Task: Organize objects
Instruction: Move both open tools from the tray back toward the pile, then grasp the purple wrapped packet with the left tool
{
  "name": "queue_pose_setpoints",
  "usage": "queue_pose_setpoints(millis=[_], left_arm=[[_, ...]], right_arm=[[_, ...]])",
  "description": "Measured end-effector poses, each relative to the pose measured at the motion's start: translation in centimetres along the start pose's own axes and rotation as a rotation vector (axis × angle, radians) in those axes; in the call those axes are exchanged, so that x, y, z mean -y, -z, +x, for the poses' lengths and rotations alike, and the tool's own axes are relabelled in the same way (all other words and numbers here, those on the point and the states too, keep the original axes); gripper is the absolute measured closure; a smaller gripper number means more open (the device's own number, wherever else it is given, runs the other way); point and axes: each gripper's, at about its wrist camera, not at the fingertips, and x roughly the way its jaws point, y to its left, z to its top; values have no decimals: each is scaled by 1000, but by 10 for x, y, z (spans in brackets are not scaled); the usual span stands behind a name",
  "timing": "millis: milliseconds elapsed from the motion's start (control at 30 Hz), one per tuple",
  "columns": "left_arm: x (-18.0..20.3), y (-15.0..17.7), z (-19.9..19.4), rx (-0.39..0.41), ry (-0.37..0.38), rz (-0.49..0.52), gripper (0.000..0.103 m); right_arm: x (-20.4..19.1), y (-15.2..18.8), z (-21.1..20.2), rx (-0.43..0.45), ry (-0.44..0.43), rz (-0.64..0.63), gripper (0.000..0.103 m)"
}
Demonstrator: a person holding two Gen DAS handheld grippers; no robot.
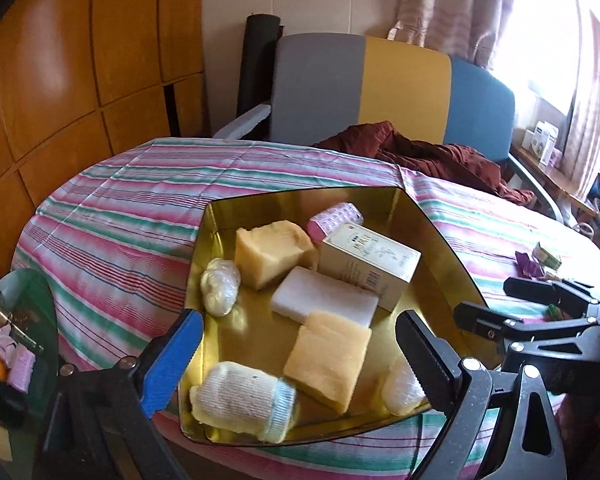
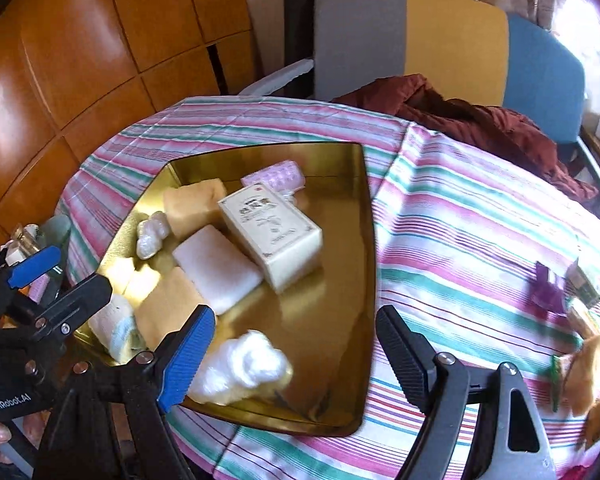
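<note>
A gold tray [image 1: 220,216] is seen resting on the desk [image 1: 112,208], which is covered by a striped cloth. Inside the tray are held a cream box [image 1: 370,260], a white foam block [image 1: 324,300], two yellow sponges [image 1: 272,252], a pink roll [image 1: 336,216], a rolled sock [image 1: 240,404] and some white plastic-wrapped wads [image 1: 220,286]. The left hand-held gripper [image 1: 296,356] is held over the near end of the tray with its jaws spread wide and nothing gripped between them. The right hand-held gripper [image 2: 292,360] is likewise held apart, with a white wad [image 2: 240,364] lying in the tray just beside its blue finger, not pressed by the pads. A few small packets [image 2: 580,320] are scattered on the cloth to the right of the tray, well apart from it. A dark red garment [image 2: 480,120] is draped at the far side of the desk, before a chair [image 2: 452,36]
</note>
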Motion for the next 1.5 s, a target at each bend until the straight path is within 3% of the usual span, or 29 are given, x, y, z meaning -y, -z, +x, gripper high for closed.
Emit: queue_pose_setpoints(millis=[567,1000,1233,1367,1500], left_arm=[[32,2,-8,12,-3,105,5],[61,3,-13,24,3,204,5],[78,2,-12,18,5,257,5],[92,1,-10,9,22,286,5],[113,-3,-5,-8,72,320,5]], right_arm=[[59,15,-23,26,157,44,15],[185,8,-68,82,438,138,15],[261,20,-84,146,521,334,15],[293,35,-91,157,469,519,15],[307,45,-102,182,457,618,15]])
